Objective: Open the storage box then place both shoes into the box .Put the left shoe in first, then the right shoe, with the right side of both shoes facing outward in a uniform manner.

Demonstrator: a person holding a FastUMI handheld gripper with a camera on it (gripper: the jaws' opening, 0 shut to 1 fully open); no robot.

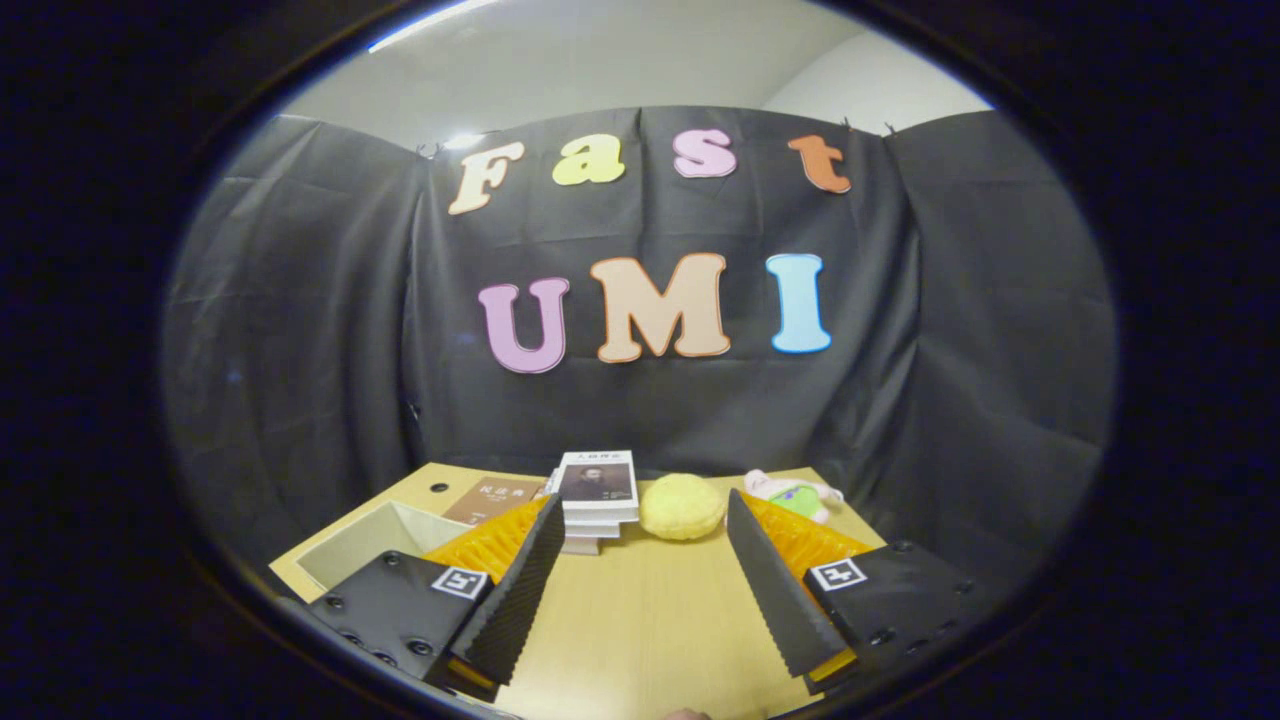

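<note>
Pale wood table [640, 610] is seen between the wide-open, empty hand-held gripper [640, 580]; the box [375, 545] at left should be approached squarely.

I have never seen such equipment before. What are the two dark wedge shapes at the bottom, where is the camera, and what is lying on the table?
The camera rides on a hand-held gripper that a person carries, and it looks forward along the two fingers. Those wedges are the fingers. They stand apart, open, and hold nothing. Beyond them is a wooden table in front of a black cloth wall. On it you see a stack of books, a round yellow soft object, a small plush toy, a brown book lying flat, and an open pale box beside the left finger.
</note>
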